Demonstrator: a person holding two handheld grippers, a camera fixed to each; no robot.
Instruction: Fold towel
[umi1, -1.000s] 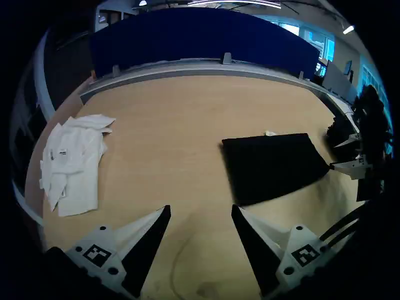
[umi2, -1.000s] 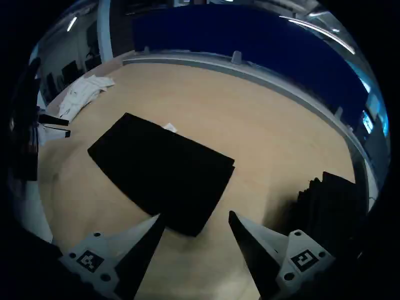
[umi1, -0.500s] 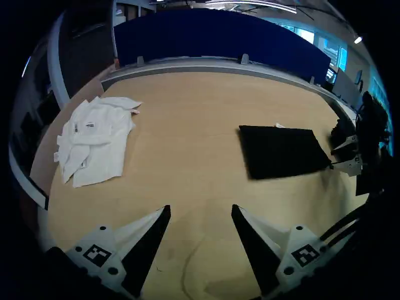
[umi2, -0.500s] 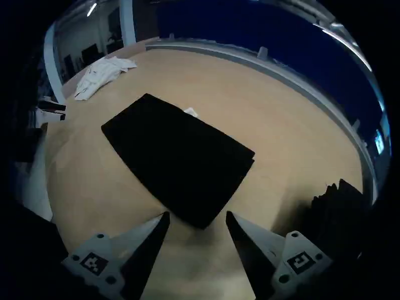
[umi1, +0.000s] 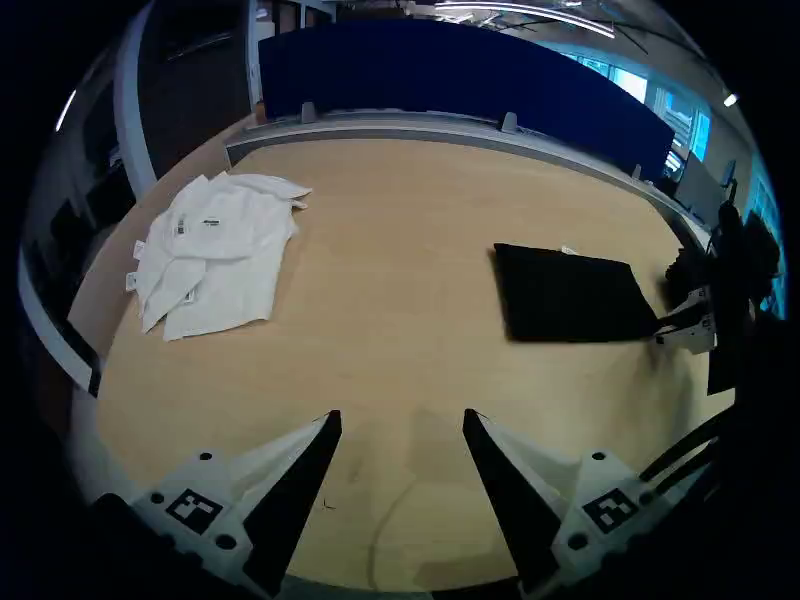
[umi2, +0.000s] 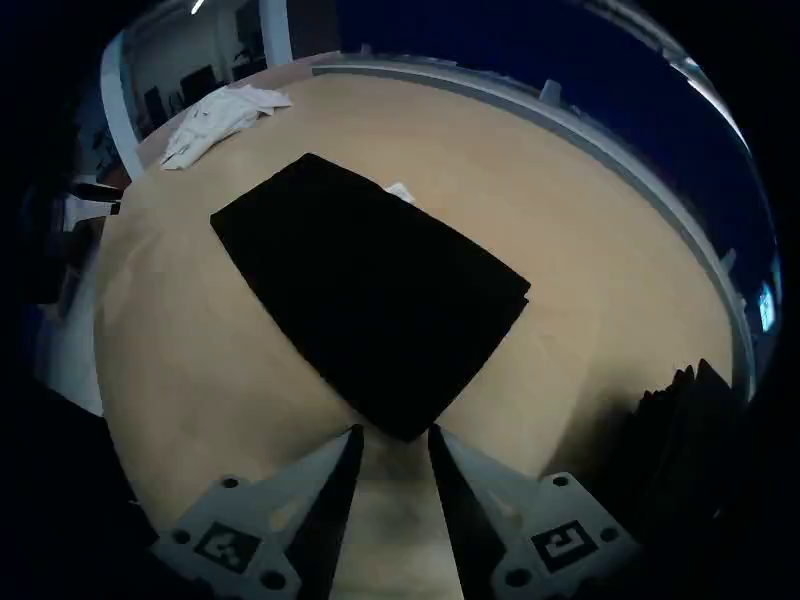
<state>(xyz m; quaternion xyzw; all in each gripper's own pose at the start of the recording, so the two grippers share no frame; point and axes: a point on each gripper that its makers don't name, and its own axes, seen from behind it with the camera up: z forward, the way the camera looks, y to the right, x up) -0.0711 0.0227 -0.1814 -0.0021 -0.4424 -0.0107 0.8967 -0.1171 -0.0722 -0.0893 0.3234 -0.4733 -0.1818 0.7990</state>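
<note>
A black towel (umi2: 370, 290) lies flat on the wooden table (umi2: 600, 260), folded into a rectangle. Its near corner reaches in between the tips of my right gripper (umi2: 393, 432). The right jaws stand narrowly open around that corner, and a gap still shows on both sides. In the left gripper view the same towel (umi1: 570, 295) lies far to the right, with the right gripper (umi1: 688, 325) at its right corner. My left gripper (umi1: 400, 415) hovers wide open over bare table near the front edge, holding nothing.
A heap of white cloths (umi1: 215, 255) lies at the table's left side, also seen as white cloths (umi2: 225, 112) far off. A stack of dark folded towels (umi2: 680, 420) stands to the right of the right gripper. A blue partition (umi1: 450, 70) closes off the table's far edge.
The right gripper has moved up to the towel's near corner and its jaws have narrowed around it. The left gripper has drawn back and swung, so the towel and white cloths look smaller.
</note>
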